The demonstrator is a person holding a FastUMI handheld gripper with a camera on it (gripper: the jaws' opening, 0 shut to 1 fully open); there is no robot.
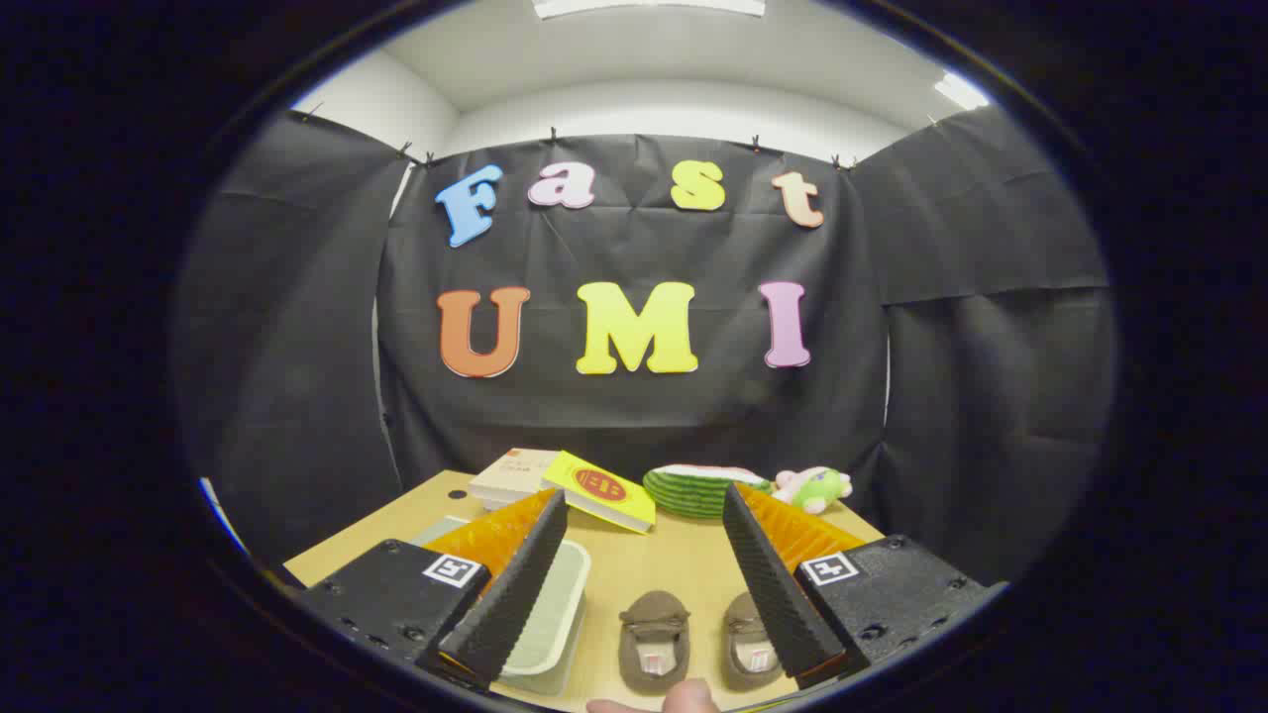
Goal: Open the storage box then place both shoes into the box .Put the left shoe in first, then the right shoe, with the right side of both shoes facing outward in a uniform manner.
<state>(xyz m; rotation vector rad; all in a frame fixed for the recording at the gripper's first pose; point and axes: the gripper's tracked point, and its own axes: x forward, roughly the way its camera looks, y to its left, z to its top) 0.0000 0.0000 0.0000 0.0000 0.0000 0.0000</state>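
Observation:
Two small brown shoes stand side by side on the wooden table (644,560), toes pointing away from me. One shoe (654,639) lies between my fingers, the other (748,649) sits partly behind my right finger. A pale storage box (555,614) with its lid on rests to the left of the shoes, mostly hidden behind my left finger. My gripper (644,510) hovers above them, open wide with nothing between its fingers. A fingertip of a person (684,698) shows just below the shoes.
At the table's far side lie a beige book (510,475), a yellow book (604,490), a green striped watermelon-shaped cushion (698,490) and a small green and pink plush toy (814,488). Black cloth walls close the booth behind and at both sides.

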